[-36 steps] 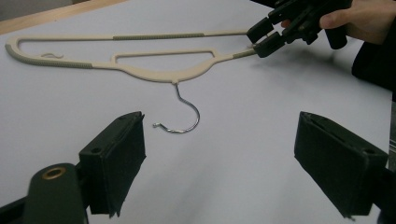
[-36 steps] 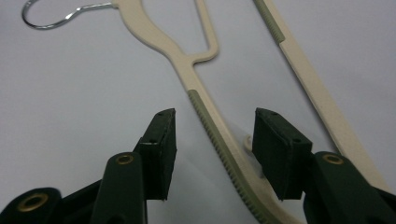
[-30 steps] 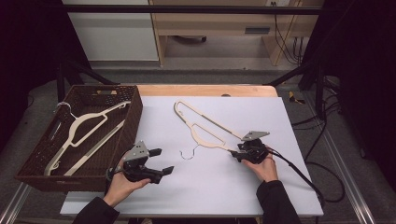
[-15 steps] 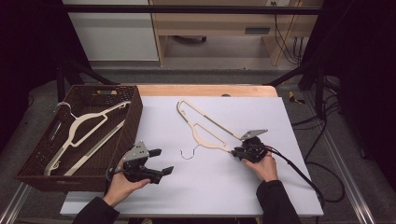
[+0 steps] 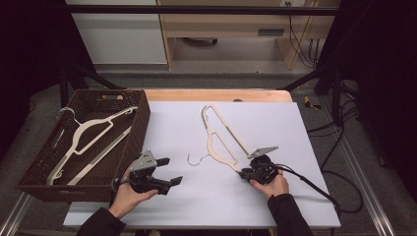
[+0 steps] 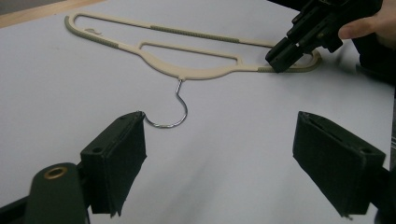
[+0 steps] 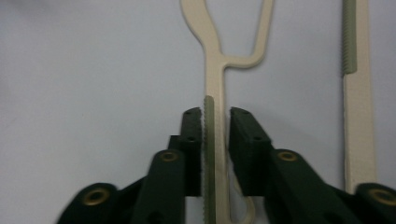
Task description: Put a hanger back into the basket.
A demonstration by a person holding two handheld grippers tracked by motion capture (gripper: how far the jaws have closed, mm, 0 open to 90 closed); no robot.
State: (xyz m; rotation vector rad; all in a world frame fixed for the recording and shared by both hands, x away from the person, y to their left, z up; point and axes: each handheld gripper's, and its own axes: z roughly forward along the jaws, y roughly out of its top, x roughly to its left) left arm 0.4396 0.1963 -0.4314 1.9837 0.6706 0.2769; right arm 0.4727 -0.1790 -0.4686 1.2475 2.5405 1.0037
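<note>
Hanger (image 5: pixel 222 139): laid flat on the white bench (image 5: pixel 196 196), right of centre, wire hook (image 6: pixel 173 108) pointing left; its near-right arm end is flanked by the right gripper (image 7: pixel 215 122).
Right fingers (image 7: pixel 192 140): just been reopening, a thin gap is seen at the right pad, so the arm is bracketed rather than firmly pinched.
Left gripper (image 6: pixel 219 154): fingers spread wide, nothing grasped, hook just beyond.
Risk: a loose end-grip could let the hanger pivot or slip when lifted; the hook could snag the basket's weave.
Basket (image 5: pixel 29 179): brown, woven, far left; one cream hanger (image 5: pixel 88 142) is lying inside.
</note>
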